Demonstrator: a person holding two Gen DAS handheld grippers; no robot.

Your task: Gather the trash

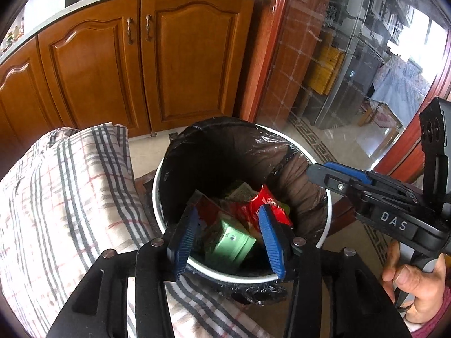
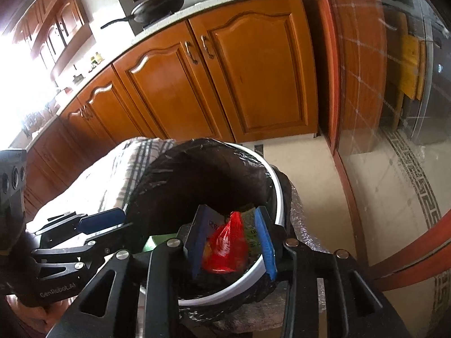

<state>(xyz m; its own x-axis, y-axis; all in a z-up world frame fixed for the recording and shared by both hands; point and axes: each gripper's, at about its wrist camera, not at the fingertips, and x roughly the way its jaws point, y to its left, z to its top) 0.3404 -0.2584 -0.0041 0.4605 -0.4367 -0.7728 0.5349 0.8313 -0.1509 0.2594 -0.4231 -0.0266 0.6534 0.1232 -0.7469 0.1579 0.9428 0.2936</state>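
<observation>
A white-rimmed trash bin (image 1: 328, 211) lined with a black bag stands on the floor; it also shows in the right wrist view (image 2: 277, 194). Inside lie a green box (image 1: 232, 243), a red wrapper (image 1: 255, 207) and other packets. My left gripper (image 1: 228, 233) is open and empty, hovering over the bin's near rim. My right gripper (image 2: 232, 240) is open over the bin, with the red wrapper (image 2: 225, 248) lying in the bin below its fingers. The right gripper also shows from the side in the left wrist view (image 1: 335, 177).
A plaid cloth (image 1: 70, 202) covers a surface to the left of the bin. Wooden cabinet doors (image 1: 146, 64) stand behind. A glass door with a red-brown frame (image 1: 352, 70) is at the right. A wok (image 2: 160, 5) sits on the counter.
</observation>
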